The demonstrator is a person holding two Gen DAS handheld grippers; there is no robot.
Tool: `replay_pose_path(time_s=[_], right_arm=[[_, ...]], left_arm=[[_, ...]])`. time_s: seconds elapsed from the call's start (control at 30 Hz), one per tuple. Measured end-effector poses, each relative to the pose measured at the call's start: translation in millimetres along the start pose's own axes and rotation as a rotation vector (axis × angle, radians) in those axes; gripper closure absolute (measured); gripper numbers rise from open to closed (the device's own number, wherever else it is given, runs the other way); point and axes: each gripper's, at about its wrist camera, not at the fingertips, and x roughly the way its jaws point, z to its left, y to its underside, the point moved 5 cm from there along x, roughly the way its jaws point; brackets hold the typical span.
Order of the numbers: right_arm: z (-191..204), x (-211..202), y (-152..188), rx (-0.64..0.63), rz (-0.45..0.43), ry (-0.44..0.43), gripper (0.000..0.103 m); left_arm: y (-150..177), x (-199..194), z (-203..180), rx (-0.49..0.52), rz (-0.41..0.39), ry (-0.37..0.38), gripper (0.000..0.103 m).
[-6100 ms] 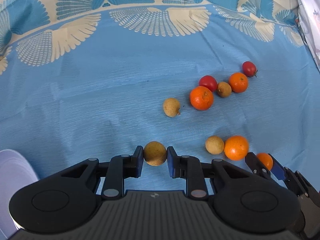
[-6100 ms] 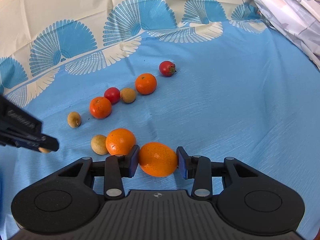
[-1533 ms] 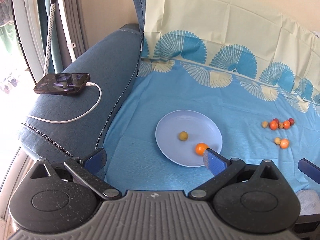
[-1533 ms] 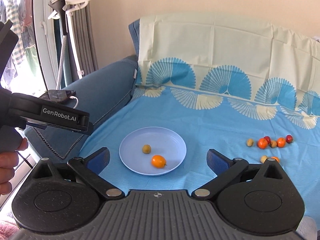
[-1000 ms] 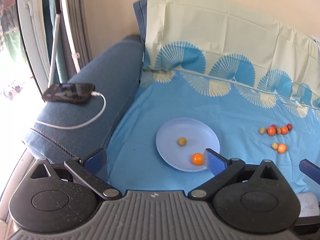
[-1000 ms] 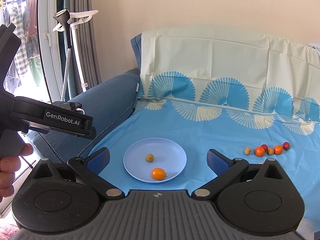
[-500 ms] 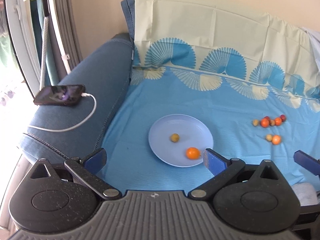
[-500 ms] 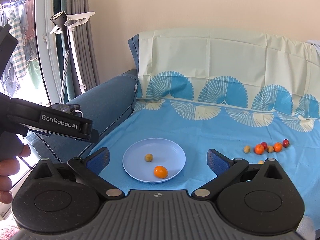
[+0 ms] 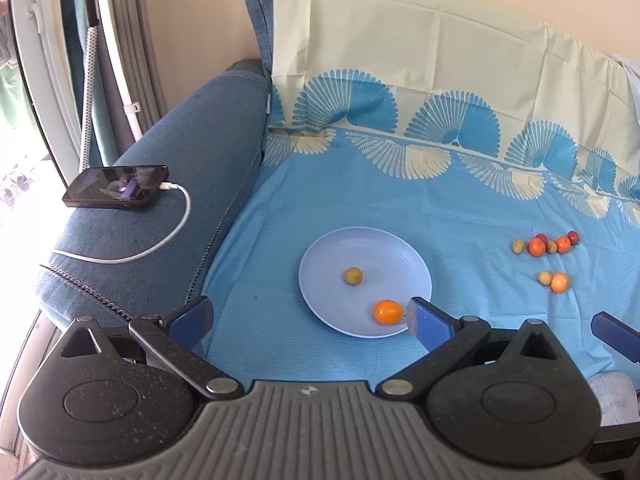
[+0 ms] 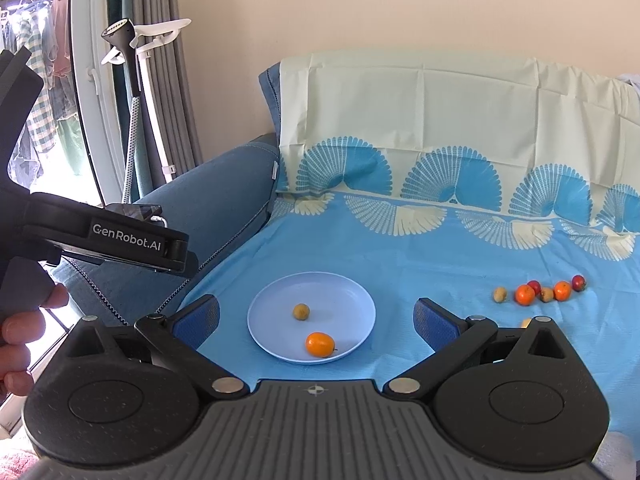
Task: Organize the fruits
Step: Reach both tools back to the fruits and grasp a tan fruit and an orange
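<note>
A pale blue plate (image 9: 332, 252) (image 10: 352, 296) lies on the blue patterned sheet and holds a small brown fruit (image 9: 353, 276) (image 10: 301, 312) and an orange (image 9: 388, 312) (image 10: 320, 344). To its right on the sheet lies a row of oranges, red fruits and brown fruits (image 9: 546, 245) (image 10: 540, 292), with a brown fruit and an orange (image 9: 554, 280) nearer. My left gripper (image 9: 310, 318) is open and empty, held back above the sofa's front. My right gripper (image 10: 316, 320) is also open and empty, equally far back.
A phone (image 9: 116, 187) on a white charging cable (image 9: 160, 240) rests on the blue sofa armrest at left. A garment steamer stand (image 10: 132, 80) and curtains stand by the window. A hand (image 10: 24, 328) holds the left gripper's body at the right wrist view's left edge.
Six seconds ago each gripper was shut on a fruit among the pile; both fruits now lie on the plate and both grippers are open. Over the last second the views shifted only slightly.
</note>
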Motion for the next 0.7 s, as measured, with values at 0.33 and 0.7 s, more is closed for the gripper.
replay_pose_path(time_s=[0.33,0.7], right_arm=[[-97,21,15,0.153,0.012,0.195,0.001],[-256,93,55,0.280,0.109,0.486,0.001]], left_arm=[[-13,53,-68,0.091,0.115,0.083,0.000],[-47,162,-226,0.272,0.156,0.184,0.000]])
